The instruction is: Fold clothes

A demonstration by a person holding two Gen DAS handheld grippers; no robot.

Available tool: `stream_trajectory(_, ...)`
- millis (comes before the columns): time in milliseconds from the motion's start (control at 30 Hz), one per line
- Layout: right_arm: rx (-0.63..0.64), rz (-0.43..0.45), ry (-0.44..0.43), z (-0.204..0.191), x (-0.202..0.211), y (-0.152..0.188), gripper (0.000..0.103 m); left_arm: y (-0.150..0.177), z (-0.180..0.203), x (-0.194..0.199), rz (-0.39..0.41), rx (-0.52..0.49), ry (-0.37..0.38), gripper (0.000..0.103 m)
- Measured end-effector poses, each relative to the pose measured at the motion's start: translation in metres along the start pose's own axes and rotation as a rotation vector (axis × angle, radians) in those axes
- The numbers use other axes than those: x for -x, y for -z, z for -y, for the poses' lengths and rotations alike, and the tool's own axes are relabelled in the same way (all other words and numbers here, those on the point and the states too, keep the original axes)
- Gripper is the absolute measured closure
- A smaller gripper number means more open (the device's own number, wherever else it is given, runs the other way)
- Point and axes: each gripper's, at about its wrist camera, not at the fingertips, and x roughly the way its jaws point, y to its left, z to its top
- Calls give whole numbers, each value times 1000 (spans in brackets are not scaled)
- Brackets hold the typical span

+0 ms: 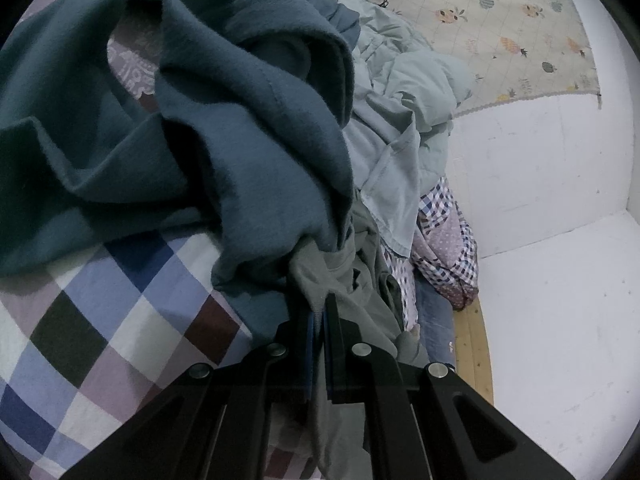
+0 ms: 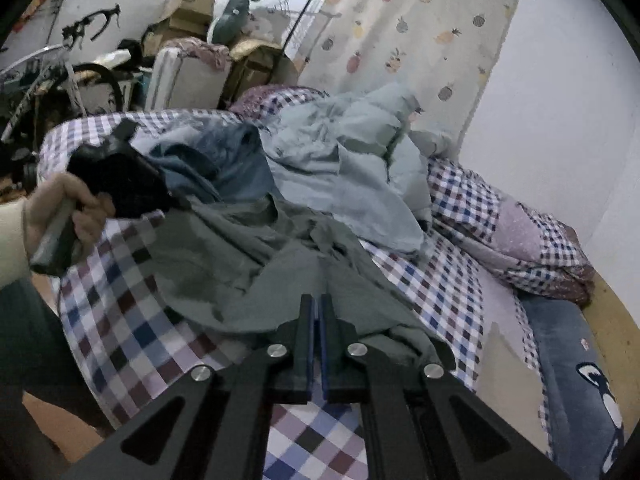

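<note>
**Both jaws pinch the grey-green garment**

Jaws on the left gripper (image 1: 322, 312) and right gripper (image 2: 319, 312) are closed on the grey-green garment (image 2: 224, 256), probably to lift it off the checked bed (image 2: 120, 320). Just past the left jaws hangs a dark blue fleece (image 1: 248, 120).

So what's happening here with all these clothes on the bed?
A person is sorting laundry on a bed with a checked sheet, holding a gripper in each hand. The left gripper and the right gripper are each shut on an edge of the same grey-green garment, which hangs crumpled between them, not yet folded. A dark teal garment and a pale blue garment lie heaped behind it. The person's hand shows in the right wrist view.
</note>
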Motion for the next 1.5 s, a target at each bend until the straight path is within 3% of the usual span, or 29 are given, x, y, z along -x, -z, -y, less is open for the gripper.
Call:
stream_trajectory(200,-125,-89,19,30,-36,20,96,2,-1,0,-2,3,-6,100)
stream_trajectory(300,-240,-109,-15,50,-53,27,84,1,-1,1,-1,-1,-8,100)
stream_trajectory(367,-321,-116,-39,63,-63,30,66,0,0,0,0,-5,-9,100)
stream_trajectory(433,-400,-118,-67,74,-72,32,64,0,0,0,0,-5,-9,100)
stream_trajectory(600,-584,-129,-138,99,-96,42,63,-1,2,-1,1,-8,-11,100)
stream_trajectory(800,-713,-133,-188,115,-121,48,63,-2,4,-3,3,-13,-13,100)
stream_trajectory(933,-749,-121,-203,118,-127,45,61,-3,4,-4,4,-15,-15,100)
stream_trajectory(1067,-738,-128,-231,111,-122,38,73,-4,5,-5,4,-15,-16,100)
stream_trajectory(1233,-695,-150,-226,103,-122,35,73,-4,5,-5,3,-16,-15,100)
stream_trajectory(1500,-826,-153,-204,132,-143,36,74,-5,5,-6,1,-12,-10,100)
